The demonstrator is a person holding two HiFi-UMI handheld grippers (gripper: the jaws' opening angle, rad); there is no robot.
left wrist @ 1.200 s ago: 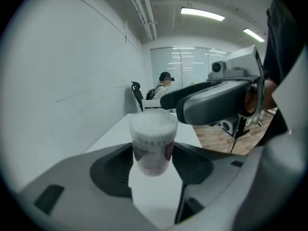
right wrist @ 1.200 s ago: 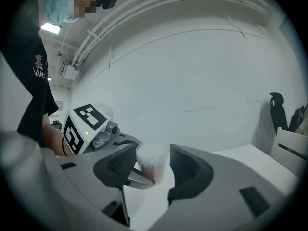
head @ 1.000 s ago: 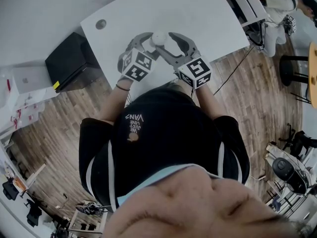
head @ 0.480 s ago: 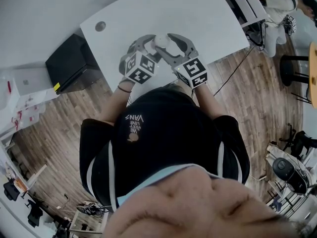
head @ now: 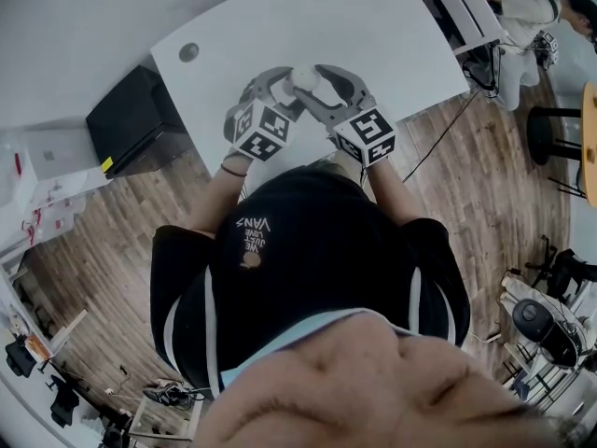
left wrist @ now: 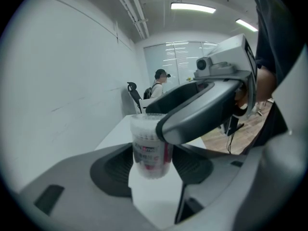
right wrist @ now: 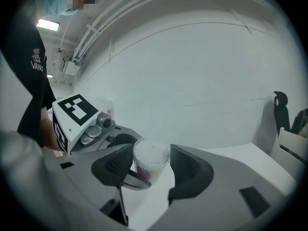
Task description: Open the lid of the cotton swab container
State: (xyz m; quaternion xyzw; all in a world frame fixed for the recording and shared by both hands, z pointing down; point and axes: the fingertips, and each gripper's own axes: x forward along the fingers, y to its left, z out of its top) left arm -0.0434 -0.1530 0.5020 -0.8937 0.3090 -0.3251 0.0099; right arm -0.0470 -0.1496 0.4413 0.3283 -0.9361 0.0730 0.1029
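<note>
Over the tabletop [head: 373, 26], the left gripper's [left wrist: 153, 163] jaws clamp the container [left wrist: 150, 150] while the right gripper's [right wrist: 151, 170] jaws pinch its lid [right wrist: 150, 154].

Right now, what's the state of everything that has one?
cotton swab container: gripped, swabs inside
lid: on, not yet opened
left gripper: jaws shut on the container body
right gripper: jaws shut on the lid
</note>
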